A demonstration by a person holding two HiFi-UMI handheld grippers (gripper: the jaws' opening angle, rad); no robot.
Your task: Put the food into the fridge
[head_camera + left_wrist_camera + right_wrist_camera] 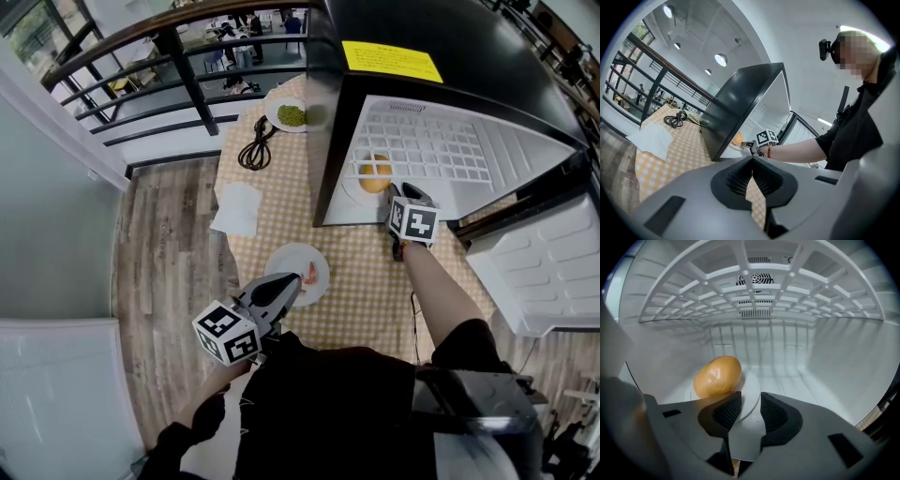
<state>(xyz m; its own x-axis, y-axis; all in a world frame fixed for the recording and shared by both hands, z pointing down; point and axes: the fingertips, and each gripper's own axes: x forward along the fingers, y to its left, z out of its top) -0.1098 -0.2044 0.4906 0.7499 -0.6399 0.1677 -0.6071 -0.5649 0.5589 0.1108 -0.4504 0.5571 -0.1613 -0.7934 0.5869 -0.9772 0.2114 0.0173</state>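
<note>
A black mini fridge (450, 56) stands open on the checked table. Inside it, an orange-brown bun (717, 376) lies on a white plate (751, 394) on the fridge floor. My right gripper (751, 411) reaches into the opening, and its jaws stand open with the plate's near rim in the gap; the pads do not press on it. In the head view that gripper (397, 194) sits right of the bun (375, 174). My left gripper (289, 286) is shut and empty, its tip beside a white plate (291, 261) that carries a red watermelon slice (309, 274).
A plate of green food (291, 115), a coiled black cable (255, 150) and a white napkin (237, 208) lie on the table's far left. The fridge door (544, 272) swings out at right. A wire shelf (759, 291) spans the fridge above the bun. Railings run behind the table.
</note>
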